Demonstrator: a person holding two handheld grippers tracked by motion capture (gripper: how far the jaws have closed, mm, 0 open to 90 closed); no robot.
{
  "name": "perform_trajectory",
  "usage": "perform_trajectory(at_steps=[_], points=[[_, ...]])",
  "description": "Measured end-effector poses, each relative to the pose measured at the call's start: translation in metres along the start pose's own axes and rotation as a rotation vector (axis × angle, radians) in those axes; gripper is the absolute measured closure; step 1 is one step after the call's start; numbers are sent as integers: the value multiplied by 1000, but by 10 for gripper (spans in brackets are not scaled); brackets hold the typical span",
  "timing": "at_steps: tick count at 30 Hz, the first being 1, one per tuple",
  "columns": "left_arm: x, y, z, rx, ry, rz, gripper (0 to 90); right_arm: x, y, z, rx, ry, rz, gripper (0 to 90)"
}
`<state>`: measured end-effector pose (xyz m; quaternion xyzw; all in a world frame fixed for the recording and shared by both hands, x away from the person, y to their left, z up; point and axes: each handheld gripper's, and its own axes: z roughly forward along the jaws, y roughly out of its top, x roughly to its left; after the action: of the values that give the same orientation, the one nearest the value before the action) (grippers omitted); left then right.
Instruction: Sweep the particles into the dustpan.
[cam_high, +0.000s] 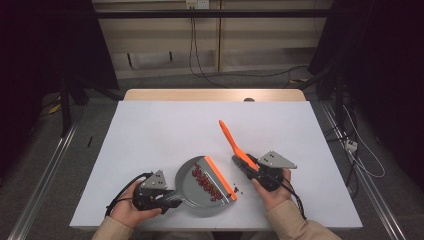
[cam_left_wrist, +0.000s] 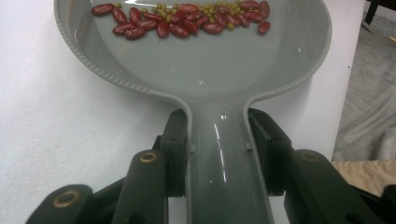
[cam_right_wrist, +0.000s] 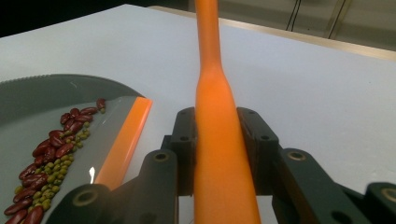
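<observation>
Left gripper (cam_high: 167, 199) was clamped on the grey dustpan (cam_left_wrist: 205, 70) handle, both jaws pressed against its sides in the left gripper view; the pan lay flat on the white table (cam_high: 160, 130), bowl just ahead of the jaws. Right gripper (cam_high: 242, 165) was pinching the orange brush handle (cam_right_wrist: 219, 135), which ran up between its jaws and on past them. The beans (cam_high: 206, 181), red ones mixed with small green ones, sat in a band across the pan ahead of the left gripper, close behind the orange lip (cam_high: 220, 177), which lay to the left of the right gripper's jaws. A few stray beans (cam_high: 237, 189) rested on the table just outside that lip, near the right gripper. Risks as judged: any tilt of the pan toward its lip would likely roll the band out, since it lay so near the edge; a hard sweep could flick the strays away across the table or push them under the lip; the smooth, glossy handles might twist in the jaws. Hard to make out: the brush head, not distinguishable behind the right gripper and hand in the high view; the stray beans' count, too small to tell; whether the lip sat flush on the table; the pan's far rim, cut off at the top of the left gripper view.
</observation>
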<state>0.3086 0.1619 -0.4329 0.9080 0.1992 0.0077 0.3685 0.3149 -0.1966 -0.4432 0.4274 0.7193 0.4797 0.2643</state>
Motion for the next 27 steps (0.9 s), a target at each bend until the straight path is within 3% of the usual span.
perform_trajectory(at_steps=[6, 9, 12, 13, 17, 27], points=[[0, 0, 0, 0, -3, 2, 626, -2, 1, -1, 42, -20, -29, 600], [1, 0, 1, 4, -5, 2, 626, -6, 5, 4, 59, 6, -8, 624], [1, 0, 2, 4, -4, 1, 626, -7, 9, 11, 80, 4, -15, 638], [0, 0, 2, 1, -4, -2, 626, -6, 12, 14, 88, 9, -13, 704], [0, 1, 2, 12, -6, 13, 626, -1, 11, 10, 103, -3, -30, 709], [-5, 4, 3, 11, -27, 14, 626, 20, -1, -1, 42, -41, 3, 710]])
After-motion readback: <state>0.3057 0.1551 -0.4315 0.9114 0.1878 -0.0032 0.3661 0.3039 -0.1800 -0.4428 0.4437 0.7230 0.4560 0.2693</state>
